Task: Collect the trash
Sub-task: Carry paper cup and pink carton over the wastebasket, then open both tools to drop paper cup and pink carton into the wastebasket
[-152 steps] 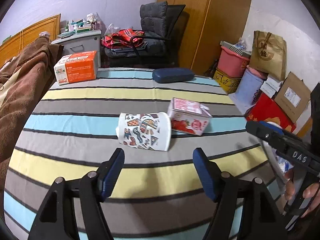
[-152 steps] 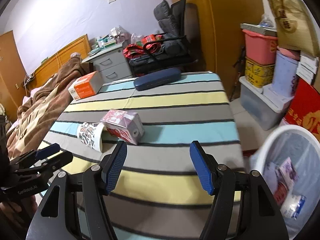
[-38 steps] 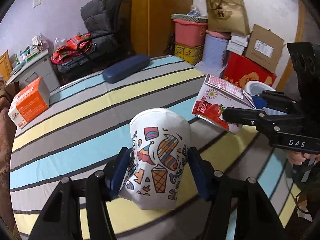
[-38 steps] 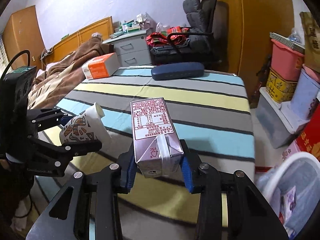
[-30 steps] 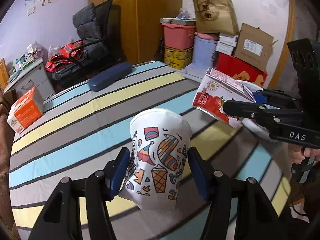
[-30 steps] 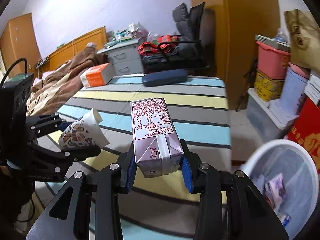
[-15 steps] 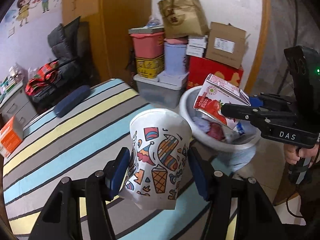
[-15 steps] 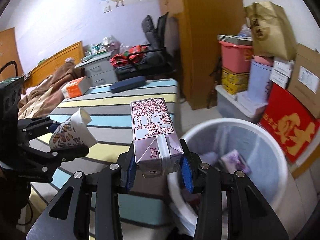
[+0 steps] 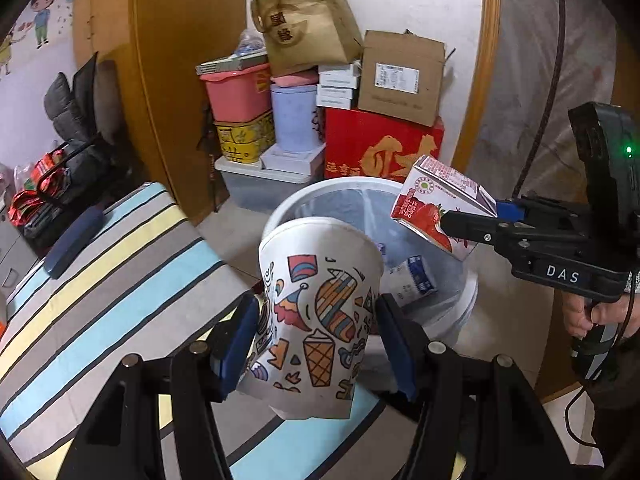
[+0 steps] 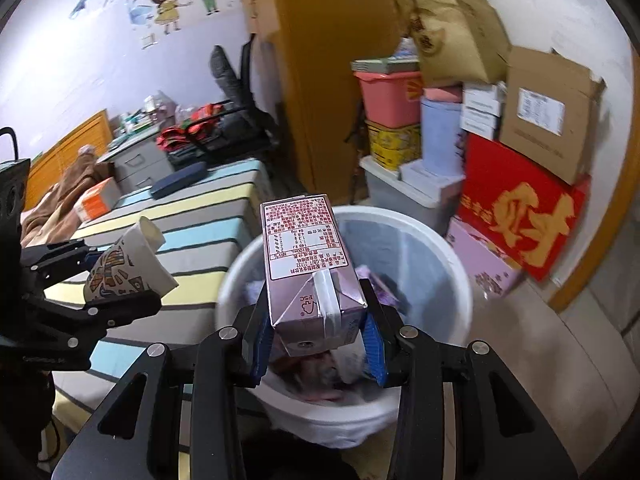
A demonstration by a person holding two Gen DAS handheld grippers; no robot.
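My left gripper [image 9: 316,336] is shut on a white paper cup [image 9: 316,316] printed with colourful drawings, held over the bed's corner beside the bin. My right gripper [image 10: 316,338] is shut on a strawberry milk carton [image 10: 308,264] and holds it above the white trash bin [image 10: 448,256]. In the left wrist view the carton [image 9: 432,204] hangs over the bin's [image 9: 288,208] far right rim. The right wrist view shows the cup [image 10: 128,268] at the left, short of the bin's rim. Wrappers and paper lie inside the bin.
The striped bed [image 9: 108,264] with a dark blue case [image 9: 74,236] lies left of the bin. Stacked boxes, a red carton [image 9: 380,148], a pink tub [image 9: 236,92] and a wooden wardrobe [image 9: 180,80] stand behind. A hand [image 9: 592,316] grips the right tool.
Both grippers have swung away from the bed toward the bin, each keeping its load. The carton now hangs over the bin and the cup has come up beside its rim.
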